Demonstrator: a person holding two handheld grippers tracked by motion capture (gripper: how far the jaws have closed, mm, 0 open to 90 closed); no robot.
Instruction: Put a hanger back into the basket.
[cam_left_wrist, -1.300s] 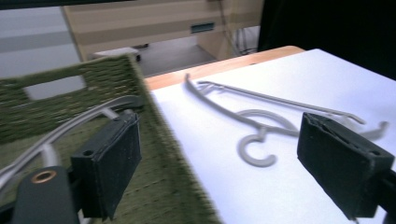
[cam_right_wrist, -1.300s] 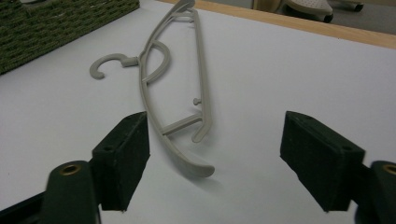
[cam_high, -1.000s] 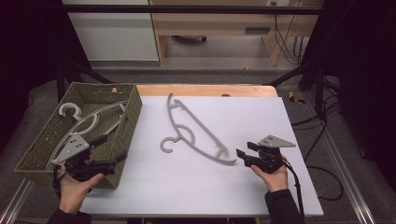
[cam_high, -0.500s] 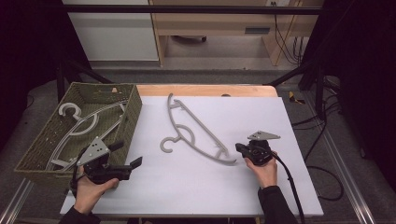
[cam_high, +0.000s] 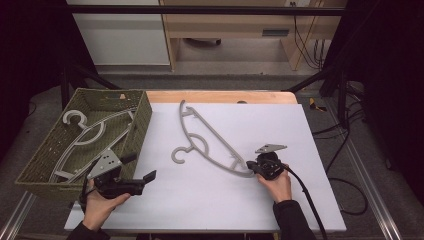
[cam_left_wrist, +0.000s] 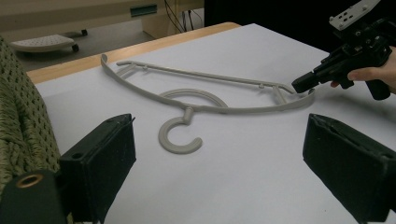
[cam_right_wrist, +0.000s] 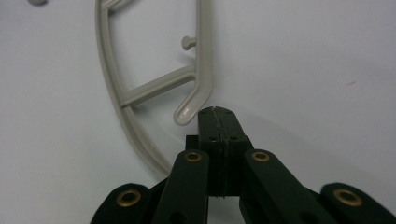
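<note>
The desk (cam_high: 310, 200) is bearing a woven basket (cam_high: 142, 117) already holding hangers, while one grey hanger (cam_high: 212, 135) is lying outside it. The right tongs (cam_high: 251, 169) are sitting pressed together, empty, beside its end; the left tongs (cam_high: 141, 170) are gaping apart.

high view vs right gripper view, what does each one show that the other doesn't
The high view adds the basket with hangers in it and the left gripper, jaws open. The right gripper view adds a close look at a peg on the grey hanger, and at its own jaws pressed together with nothing between. Both share that hanger on the white table and the right gripper at its end.
</note>
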